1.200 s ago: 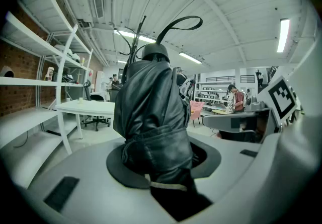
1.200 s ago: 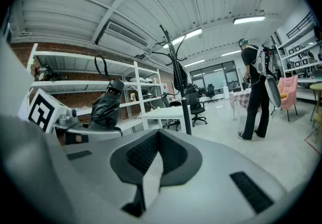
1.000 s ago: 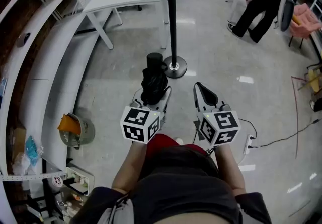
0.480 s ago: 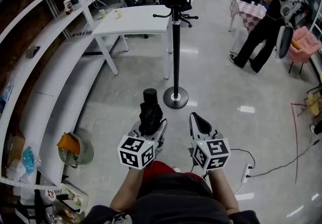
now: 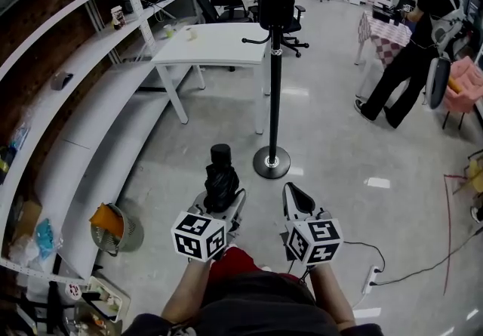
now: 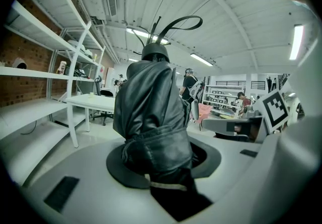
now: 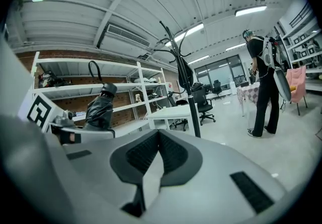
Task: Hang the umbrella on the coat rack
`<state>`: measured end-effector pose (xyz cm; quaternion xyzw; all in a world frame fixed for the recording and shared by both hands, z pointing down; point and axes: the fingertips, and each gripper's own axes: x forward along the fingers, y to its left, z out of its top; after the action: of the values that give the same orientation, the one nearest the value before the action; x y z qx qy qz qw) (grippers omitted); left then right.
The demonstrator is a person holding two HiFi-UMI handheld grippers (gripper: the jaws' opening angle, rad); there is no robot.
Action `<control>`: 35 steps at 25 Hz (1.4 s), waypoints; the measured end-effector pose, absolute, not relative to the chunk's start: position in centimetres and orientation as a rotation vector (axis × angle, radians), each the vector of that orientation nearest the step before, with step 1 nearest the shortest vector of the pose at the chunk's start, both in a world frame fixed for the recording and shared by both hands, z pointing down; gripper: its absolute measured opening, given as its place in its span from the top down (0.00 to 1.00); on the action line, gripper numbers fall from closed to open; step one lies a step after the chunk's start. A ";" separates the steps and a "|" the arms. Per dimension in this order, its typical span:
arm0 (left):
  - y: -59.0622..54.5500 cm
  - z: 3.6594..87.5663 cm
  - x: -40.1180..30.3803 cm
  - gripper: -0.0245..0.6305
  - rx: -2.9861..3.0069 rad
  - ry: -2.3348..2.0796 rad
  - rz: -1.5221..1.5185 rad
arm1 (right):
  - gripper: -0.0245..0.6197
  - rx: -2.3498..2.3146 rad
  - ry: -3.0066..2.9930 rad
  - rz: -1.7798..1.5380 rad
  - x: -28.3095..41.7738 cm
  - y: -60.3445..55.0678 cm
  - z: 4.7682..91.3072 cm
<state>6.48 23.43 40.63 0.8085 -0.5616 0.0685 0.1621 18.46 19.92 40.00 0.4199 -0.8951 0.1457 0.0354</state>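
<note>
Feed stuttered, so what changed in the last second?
The head view has tilted up: the coat rack now shows up to its top, and the left tongs and right tongs sit lower in frame. Unchanged: left grips the folded umbrella; right shut, empty.

A person (image 5: 411,63) is standing beside a pink chair (image 5: 466,74). A white table (image 5: 215,44) is sitting by shelves (image 5: 72,127); a bin (image 5: 115,227) is resting on the floor.

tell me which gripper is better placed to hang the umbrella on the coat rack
Left: the left gripper is clamped on the folded umbrella, with the coat rack standing ahead. The right gripper is shut on nothing.
</note>
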 end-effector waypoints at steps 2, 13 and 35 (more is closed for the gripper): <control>22.7 40.4 5.9 0.72 2.305 -1.611 0.193 | 0.93 1.292 -2.751 0.457 18.3 19.2 40.0; 15.9 40.2 2.9 0.72 2.325 -1.586 0.154 | 0.93 1.329 -2.720 0.470 15.9 13.3 40.3; -4.1 38.5 -10.3 0.72 2.472 -1.511 0.252 | 0.93 1.464 -2.649 0.412 3.0 -4.5 38.1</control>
<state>-10.32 -4.12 38.53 0.8443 -0.5159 0.0859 0.1163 2.98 -4.55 38.10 0.4789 -0.8664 0.1348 0.0434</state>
